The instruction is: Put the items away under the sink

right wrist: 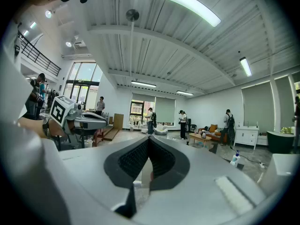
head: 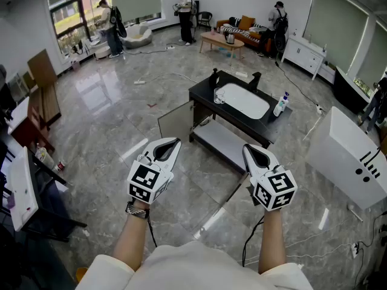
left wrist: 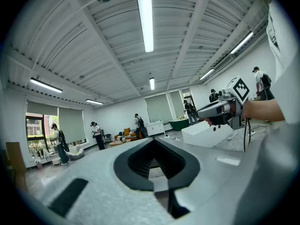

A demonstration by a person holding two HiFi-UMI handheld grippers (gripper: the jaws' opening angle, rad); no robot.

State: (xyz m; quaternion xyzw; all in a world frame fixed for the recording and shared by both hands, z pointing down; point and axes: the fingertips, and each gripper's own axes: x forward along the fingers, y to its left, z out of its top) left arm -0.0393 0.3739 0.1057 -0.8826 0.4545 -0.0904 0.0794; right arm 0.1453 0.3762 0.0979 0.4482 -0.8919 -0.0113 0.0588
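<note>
Hand-held gripper L [head: 174,142] & R [head: 248,148]: shut, empty

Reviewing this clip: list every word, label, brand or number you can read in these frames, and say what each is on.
No readable words or numbers in any view.
left gripper and right gripper: the cubes carry square black-and-white marker patterns, not text.
white box: black bars and dots only, no letters.
bottle beside the sink: label too small to read.
</note>
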